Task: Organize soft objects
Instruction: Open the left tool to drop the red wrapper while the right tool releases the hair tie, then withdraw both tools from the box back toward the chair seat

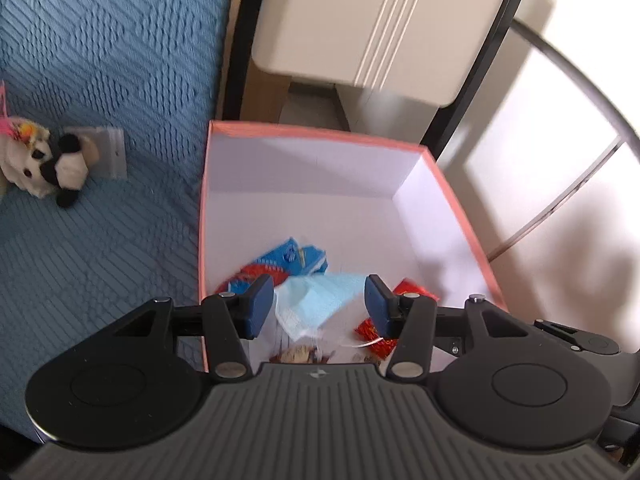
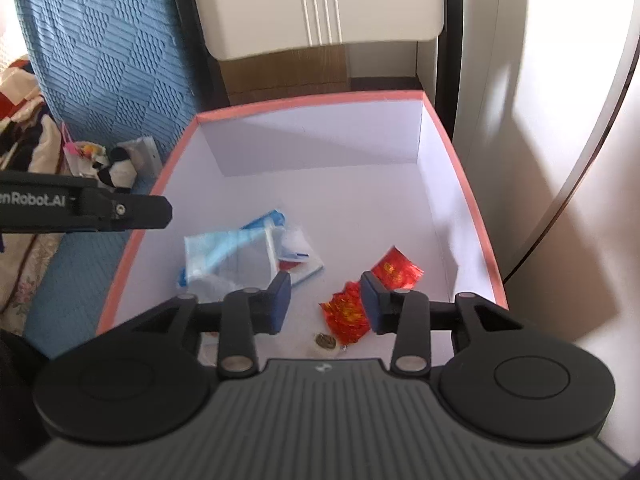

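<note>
A pink-rimmed white box point(image 1: 440, 184) stands beside the bed. My left gripper point(image 1: 320, 306) hangs open over its near end. A light blue face mask point(image 1: 316, 300) shows in the gap, blurred, and neither pad touches it. Under it lie a blue packet point(image 1: 292, 256) and red foil packets point(image 1: 412, 290). In the right wrist view my right gripper point(image 2: 325, 302) is open above a red foil packet point(image 2: 346, 312) on the box point(image 2: 320, 152) floor. A second red packet point(image 2: 396, 270) and the mask point(image 2: 224, 256) lie nearby. A panda plush point(image 1: 44, 164) sits on the bed.
A blue quilted bedspread point(image 1: 100, 60) lies left of the box, and a cream cabinet point(image 1: 360, 20) stands behind it. A left gripper finger point(image 2: 152, 212) reaches over the box's left rim. A small round item point(image 2: 326, 344) lies on the box floor. Patterned fabric point(image 2: 20, 128) is far left.
</note>
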